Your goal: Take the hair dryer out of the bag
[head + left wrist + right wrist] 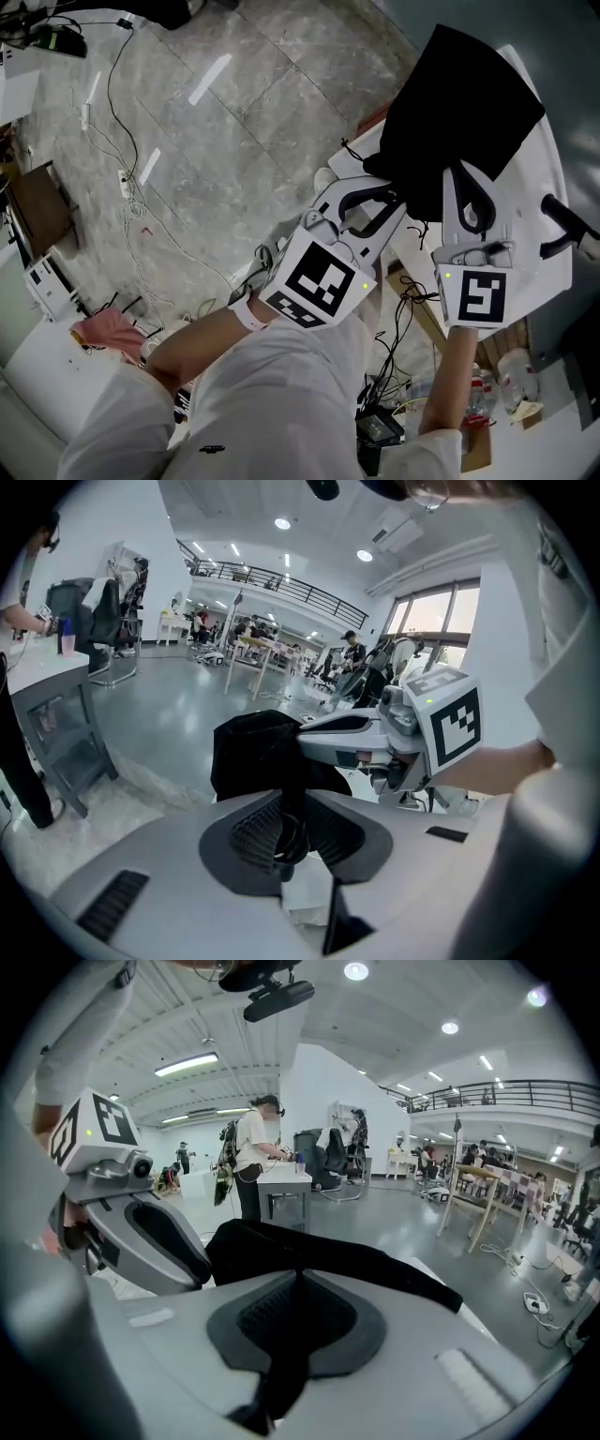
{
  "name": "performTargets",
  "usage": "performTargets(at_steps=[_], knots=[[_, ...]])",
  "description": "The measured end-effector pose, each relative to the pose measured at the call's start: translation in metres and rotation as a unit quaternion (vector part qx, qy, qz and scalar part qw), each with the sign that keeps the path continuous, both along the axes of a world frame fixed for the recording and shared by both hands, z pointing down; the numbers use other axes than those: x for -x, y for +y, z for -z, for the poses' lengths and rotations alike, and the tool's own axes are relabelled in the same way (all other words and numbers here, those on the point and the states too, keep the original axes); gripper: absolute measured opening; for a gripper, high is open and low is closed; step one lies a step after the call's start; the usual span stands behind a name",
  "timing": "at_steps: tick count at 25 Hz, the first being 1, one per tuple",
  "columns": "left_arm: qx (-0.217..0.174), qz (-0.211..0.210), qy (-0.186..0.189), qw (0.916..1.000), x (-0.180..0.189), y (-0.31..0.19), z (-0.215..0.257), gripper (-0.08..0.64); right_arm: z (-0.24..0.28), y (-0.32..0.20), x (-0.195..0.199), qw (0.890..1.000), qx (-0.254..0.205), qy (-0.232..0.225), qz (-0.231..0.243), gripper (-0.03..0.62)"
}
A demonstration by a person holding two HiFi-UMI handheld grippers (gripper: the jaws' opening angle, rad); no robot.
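While right hand-held gripper (461,176) clamps the limp bag (459,103) at 1 o'clock, left hand-held gripper (386,195) slack round its drawstring (286,841), hidden hair dryer is likely rigid: grasp its handle.

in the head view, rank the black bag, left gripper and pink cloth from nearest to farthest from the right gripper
1. black bag: touching, its fabric is pinched in the right gripper.
2. left gripper: close beside it on the left, at the bag's lower edge.
3. pink cloth: far off at the lower left of the view, down near the floor.
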State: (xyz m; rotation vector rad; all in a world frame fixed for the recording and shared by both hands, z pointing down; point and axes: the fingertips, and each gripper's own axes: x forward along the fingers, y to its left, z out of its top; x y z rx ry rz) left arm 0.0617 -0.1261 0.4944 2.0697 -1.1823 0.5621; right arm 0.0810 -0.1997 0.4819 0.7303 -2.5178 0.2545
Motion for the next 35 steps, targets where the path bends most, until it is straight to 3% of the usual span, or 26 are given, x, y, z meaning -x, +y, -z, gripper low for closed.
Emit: performTargets(at_steps=[6, 17, 35], knots=[[0.012, -0.003, -0.008, 0.9999, -0.015, -0.016, -0.009, 0.095, -0.001, -0.012, -0.002, 0.999, 0.020, -0.021, 0.020, 0.028], [0.055, -0.030, -0.061, 0.9962, -0.020, -0.036, -0.042, 0.161, -0.006, -0.015, 0.002, 0.997, 0.055, -0.044, 0.041, 0.028], [0.095, -0.076, -0.138, 0.9829, -0.042, -0.057, -0.089, 0.219, -0.017, -0.030, -0.019, 0.993, 0.089, -0.068, 0.041, 0.028]])
